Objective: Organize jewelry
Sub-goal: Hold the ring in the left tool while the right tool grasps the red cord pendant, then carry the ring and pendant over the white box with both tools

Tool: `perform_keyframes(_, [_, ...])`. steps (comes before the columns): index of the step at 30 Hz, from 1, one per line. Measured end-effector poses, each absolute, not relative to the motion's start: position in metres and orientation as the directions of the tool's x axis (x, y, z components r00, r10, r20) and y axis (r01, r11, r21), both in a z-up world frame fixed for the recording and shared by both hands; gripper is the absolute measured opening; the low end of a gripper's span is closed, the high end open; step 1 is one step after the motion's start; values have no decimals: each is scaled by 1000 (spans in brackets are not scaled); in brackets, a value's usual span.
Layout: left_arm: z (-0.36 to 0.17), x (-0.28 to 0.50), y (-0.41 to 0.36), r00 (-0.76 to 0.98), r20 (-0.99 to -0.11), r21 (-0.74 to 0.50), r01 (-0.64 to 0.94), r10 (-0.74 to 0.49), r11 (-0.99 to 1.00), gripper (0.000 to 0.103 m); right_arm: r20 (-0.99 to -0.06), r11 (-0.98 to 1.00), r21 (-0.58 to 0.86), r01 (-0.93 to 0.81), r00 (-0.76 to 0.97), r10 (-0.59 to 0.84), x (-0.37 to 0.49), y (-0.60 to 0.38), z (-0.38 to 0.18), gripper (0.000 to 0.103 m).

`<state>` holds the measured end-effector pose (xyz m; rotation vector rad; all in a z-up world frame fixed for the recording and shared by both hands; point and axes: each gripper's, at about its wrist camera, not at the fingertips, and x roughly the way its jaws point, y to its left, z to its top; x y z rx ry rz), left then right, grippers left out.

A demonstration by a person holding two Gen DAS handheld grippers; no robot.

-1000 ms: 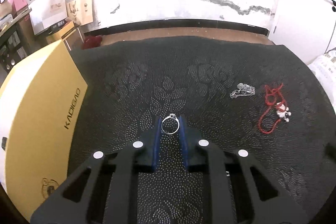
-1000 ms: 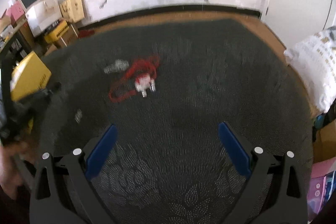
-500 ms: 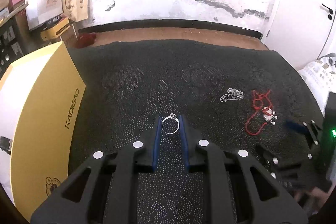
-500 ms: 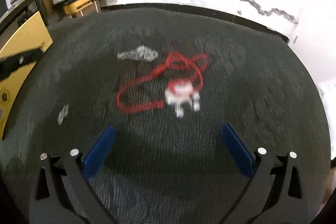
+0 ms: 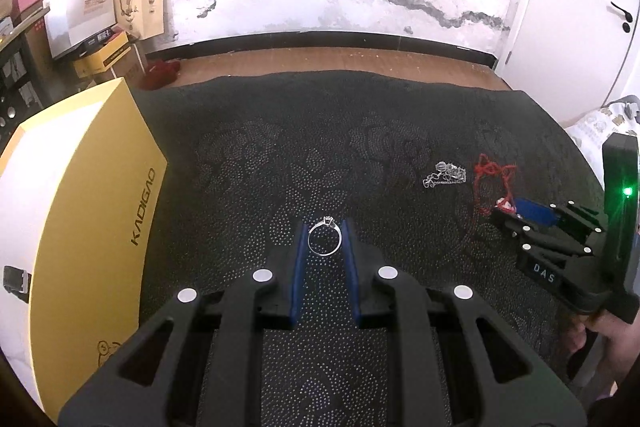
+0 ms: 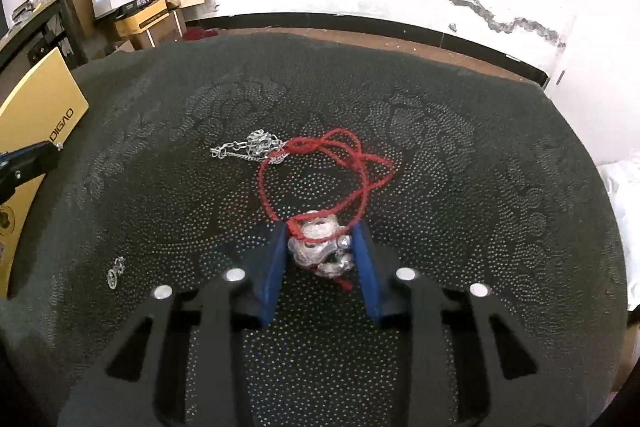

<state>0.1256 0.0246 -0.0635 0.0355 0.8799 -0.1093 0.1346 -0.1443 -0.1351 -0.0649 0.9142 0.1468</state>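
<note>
Your left tongs [image 5: 324, 241] are clamped on a silver ring [image 5: 324, 240], held upright between the blue pads above the black patterned cloth [image 5: 280, 155] that covers the surface. Your right tongs [image 6: 320, 247] have closed in around the clear charm cluster [image 6: 318, 249] of the red cord bracelet [image 6: 320, 163], both pads touching or very nearly touching it; the charms look gripped, though they seem to rest on the cloth. The red cord trails straight ahead of the right tongs in a loose loop, its far end tangled just beside a silver chain [image 6: 248, 149]. A small silver piece [image 6: 115, 271] lies apart to the right tongs' left. The yellow box [image 5: 80, 207], the likely home for the jewelry, stands at the left edge, nearest your left hand. Lift the bracelet and the cord will probably drag behind, perhaps snagging the chain.
</note>
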Motion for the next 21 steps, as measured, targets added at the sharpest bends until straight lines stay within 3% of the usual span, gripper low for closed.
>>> perform_keyframes(8, [-57, 121, 23, 638, -767, 4, 109, -67, 994, 18, -804, 992, 26, -123, 588, 94, 129, -144, -119, 32])
perform_keyframes(21, [-2, 96, 69, 691, -723, 21, 48, -18, 999, 18, -722, 980, 98, -174, 665, 191, 94, -87, -11, 33])
